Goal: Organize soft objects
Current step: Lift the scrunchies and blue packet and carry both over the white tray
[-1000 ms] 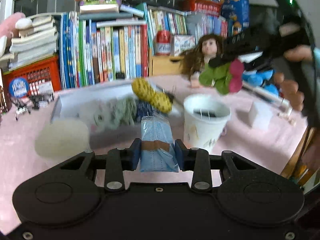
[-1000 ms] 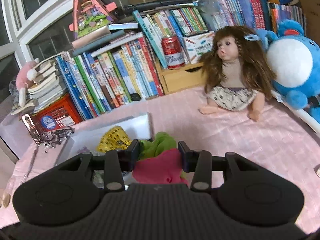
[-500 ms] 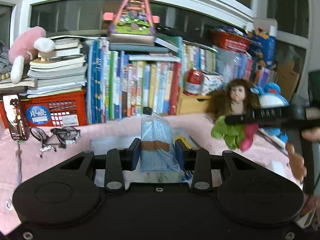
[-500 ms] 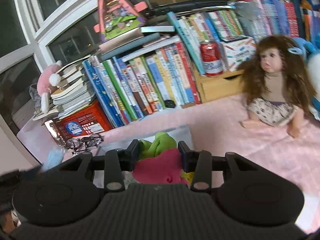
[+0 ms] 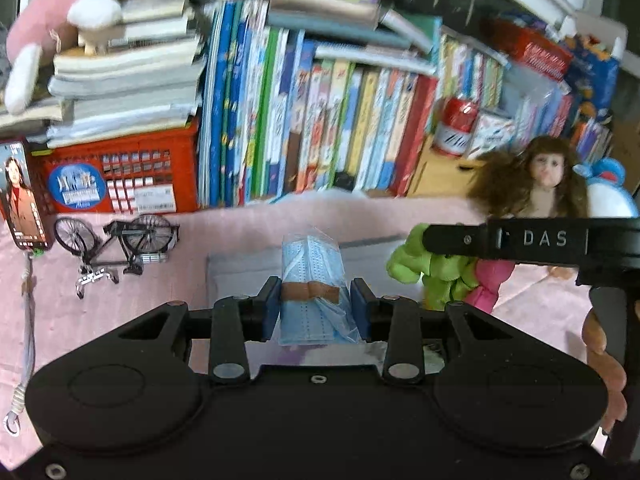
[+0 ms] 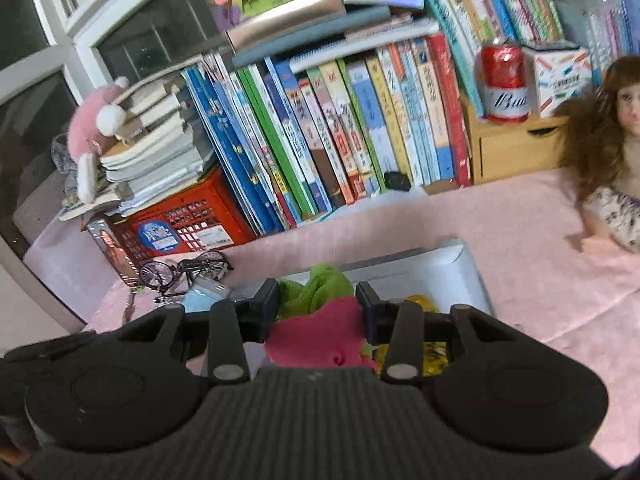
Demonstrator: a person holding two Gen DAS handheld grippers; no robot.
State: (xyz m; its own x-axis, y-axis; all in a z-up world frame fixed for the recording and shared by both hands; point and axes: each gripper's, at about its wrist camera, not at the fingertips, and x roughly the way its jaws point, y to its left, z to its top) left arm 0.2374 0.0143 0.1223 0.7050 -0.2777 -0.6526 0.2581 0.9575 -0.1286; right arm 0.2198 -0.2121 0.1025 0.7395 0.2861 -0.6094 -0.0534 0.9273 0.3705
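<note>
My left gripper (image 5: 315, 305) is shut on a clear bag of blue face masks (image 5: 311, 280) with a brown band, held over the near end of a white tray (image 5: 248, 268). To its right, in the left wrist view, the right gripper (image 5: 460, 240) carries a green and pink plush toy (image 5: 444, 276). In the right wrist view that right gripper (image 6: 317, 305) is shut on the green and pink plush toy (image 6: 316, 312), above the white tray (image 6: 452, 268). A yellow soft object (image 6: 420, 304) lies in the tray. The mask bag (image 6: 206, 294) shows at the lower left.
A row of books (image 5: 320, 120), a red crate (image 5: 120, 176) and a red can (image 6: 503, 80) line the back. A doll (image 5: 540, 180) sits at the right on the pink cloth (image 6: 520, 220). A toy bicycle (image 5: 120, 240) stands left of the tray.
Both grippers have swung left with their loads and now hang over the tray. The white cup and the white round soft thing have left the left wrist view.
</note>
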